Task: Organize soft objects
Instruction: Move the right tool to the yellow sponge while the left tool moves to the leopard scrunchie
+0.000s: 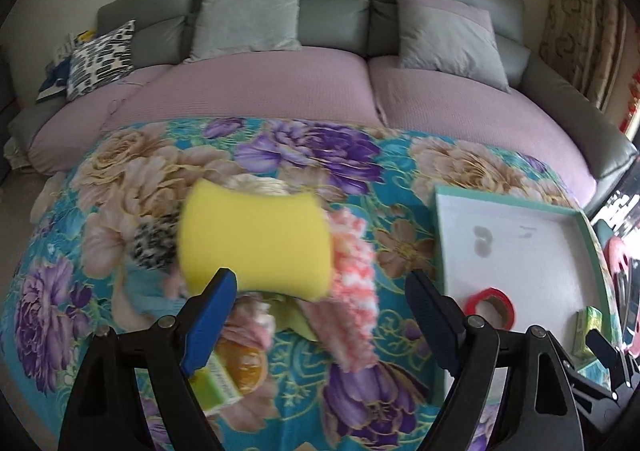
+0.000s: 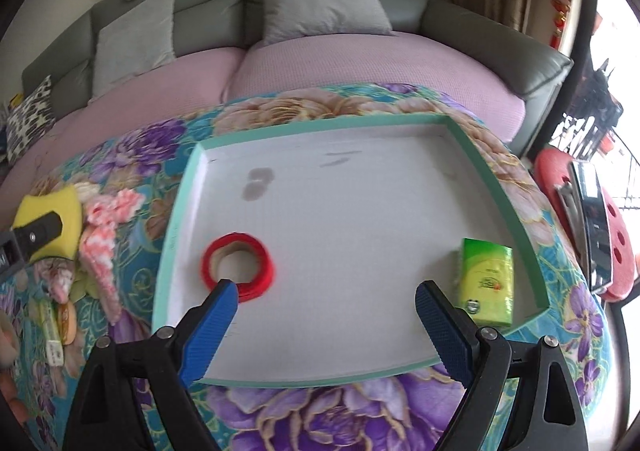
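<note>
My left gripper (image 1: 320, 303) hangs with fingers spread, empty, over the yellow sponge (image 1: 256, 239) atop the soft pile beside the tray (image 2: 180, 211). Right gripper (image 2: 326, 301) gapes too (nothing held). I'd centre the sponge, then squeeze gently.

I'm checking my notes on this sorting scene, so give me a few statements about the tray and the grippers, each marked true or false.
1. The tray holds a red tape roll. True.
2. The green pack lies outside the tray. False: it lies inside, near the right wall.
3. The right gripper is open and holds nothing. True.
4. The yellow sponge is in the tray. False: it is over the floral blanket, left of the tray.
5. The left gripper is shut. False: its jaws stand wide.
</note>
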`<action>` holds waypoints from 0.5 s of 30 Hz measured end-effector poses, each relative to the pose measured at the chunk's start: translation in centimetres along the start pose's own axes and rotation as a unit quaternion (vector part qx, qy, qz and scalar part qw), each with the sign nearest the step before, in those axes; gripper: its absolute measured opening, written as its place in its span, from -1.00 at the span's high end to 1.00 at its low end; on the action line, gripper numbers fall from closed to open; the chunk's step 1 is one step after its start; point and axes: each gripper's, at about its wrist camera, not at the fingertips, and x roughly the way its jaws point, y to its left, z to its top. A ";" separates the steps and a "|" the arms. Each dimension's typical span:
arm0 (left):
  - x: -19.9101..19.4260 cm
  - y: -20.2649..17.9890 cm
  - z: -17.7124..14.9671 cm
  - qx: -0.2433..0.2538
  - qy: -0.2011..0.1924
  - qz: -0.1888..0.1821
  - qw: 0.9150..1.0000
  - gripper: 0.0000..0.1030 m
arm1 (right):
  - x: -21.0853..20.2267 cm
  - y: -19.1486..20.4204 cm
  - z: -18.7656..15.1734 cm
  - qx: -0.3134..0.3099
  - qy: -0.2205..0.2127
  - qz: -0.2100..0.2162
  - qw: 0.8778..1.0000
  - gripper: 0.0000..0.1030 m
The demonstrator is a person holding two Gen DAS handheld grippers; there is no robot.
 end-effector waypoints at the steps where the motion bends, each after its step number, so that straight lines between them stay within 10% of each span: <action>1: -0.2 0.9 0.1 -0.008 -0.003 0.011 1.000 -0.68 | -0.1 0.4 0.0 -0.006 0.000 0.003 1.000 -0.79; 15: -0.8 10.8 -0.5 -0.120 -0.007 0.086 0.989 -0.68 | 0.0 5.5 -0.6 -0.057 0.001 0.031 0.998 -0.79</action>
